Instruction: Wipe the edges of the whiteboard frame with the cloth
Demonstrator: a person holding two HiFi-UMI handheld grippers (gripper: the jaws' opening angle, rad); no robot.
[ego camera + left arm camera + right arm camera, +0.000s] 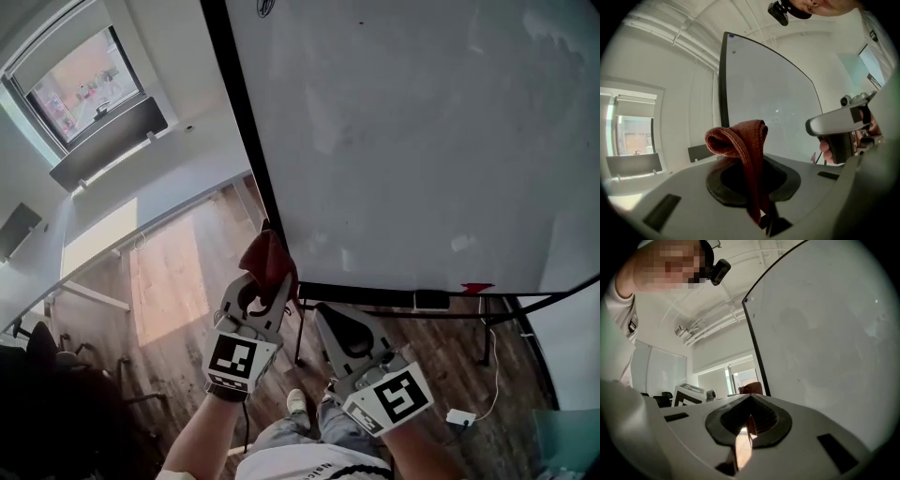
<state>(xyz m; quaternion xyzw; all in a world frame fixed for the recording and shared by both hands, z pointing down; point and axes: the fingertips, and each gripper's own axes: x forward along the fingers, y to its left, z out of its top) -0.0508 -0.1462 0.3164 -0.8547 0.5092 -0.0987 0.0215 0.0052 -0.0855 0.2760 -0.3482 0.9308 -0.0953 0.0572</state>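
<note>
The whiteboard (403, 141) has a thin black frame (246, 122). My left gripper (269, 281) is shut on a red cloth (267, 255), which bunches above the jaws right at the frame's lower left corner. In the left gripper view the cloth (740, 136) folds over in front of the frame's left edge (723, 84). My right gripper (325, 314) is shut with nothing in it, just below the bottom edge (375, 294). In the right gripper view its closed tips (750, 398) point up along the board (825, 333), with the cloth (752, 389) visible beyond.
A black eraser (431, 300) and a small red item (476, 288) sit on the board's bottom ledge. Stand legs (525, 347) run down to the wood floor, where a white adapter (459, 417) lies. Dark chairs (47, 356) stand at the left, below a window (84, 84).
</note>
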